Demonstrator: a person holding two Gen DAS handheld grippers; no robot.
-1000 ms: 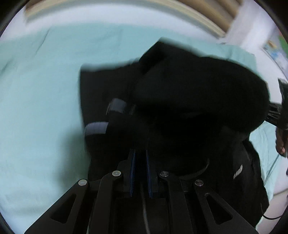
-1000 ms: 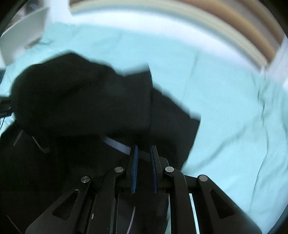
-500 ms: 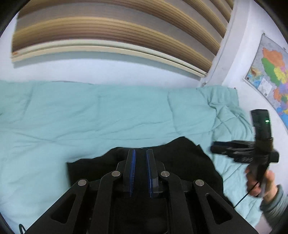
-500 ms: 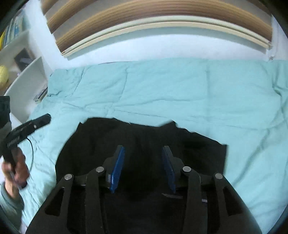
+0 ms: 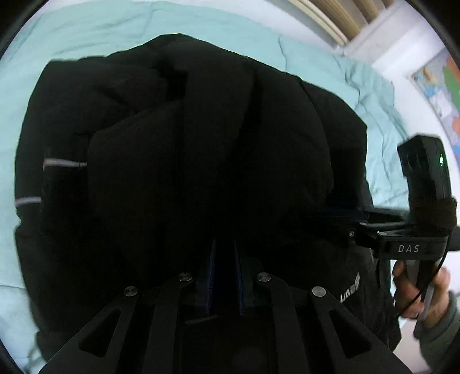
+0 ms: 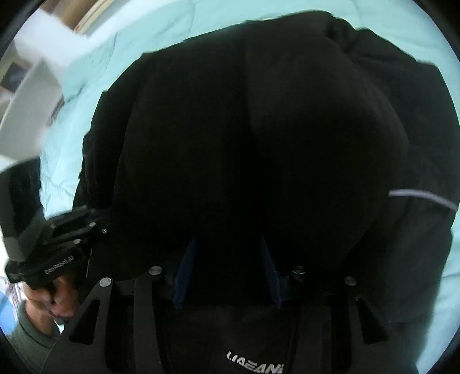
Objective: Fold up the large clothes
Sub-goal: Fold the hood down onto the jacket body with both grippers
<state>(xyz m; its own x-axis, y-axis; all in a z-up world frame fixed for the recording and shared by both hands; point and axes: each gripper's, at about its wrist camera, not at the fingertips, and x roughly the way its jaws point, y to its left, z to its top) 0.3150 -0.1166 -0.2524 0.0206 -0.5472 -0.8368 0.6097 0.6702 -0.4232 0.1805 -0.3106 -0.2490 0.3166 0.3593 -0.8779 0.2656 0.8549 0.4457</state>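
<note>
**Black jacket bunched on the bed, both grippers at its near edge**

Jacket [image 5: 201, 161]: black, large, piled in thick rounded folds on a pale teal quilt [image 5: 72, 40]. It fills most of both wrist views. Grey reflective stripes [image 5: 61, 164] show on the far-left fold in the left view; one more stripe [image 6: 422, 197] sits at the right edge of the right view. White lettering [image 6: 254, 366] is printed on the part of the jacket nearest the right camera.

Left gripper [image 5: 224, 276]: pointing steeply down into the fabric. Blue pads stand nearly together, only a narrow slit between them. Everything between and around them is black; I cannot tell whether any cloth is pinched there. In the right view, this gripper [image 6: 95, 218] appears at the jacket's left edge, a hand [image 6: 54, 296] on its handle.

Right gripper [image 6: 227, 267]: also tilted steeply down. Fingers stand part open, a clear gap between the blue pads [image 6: 184, 267], with black cloth lying in that gap; pads do not visibly press on it. In the left view, the same gripper [image 5: 342, 213] reaches into the jacket's right side, held by a hand [image 5: 417, 290] with a grey-green sleeve [image 5: 440, 333].

Background: slatted wooden wall [image 5: 339, 17], wall map [image 5: 442, 86].
</note>
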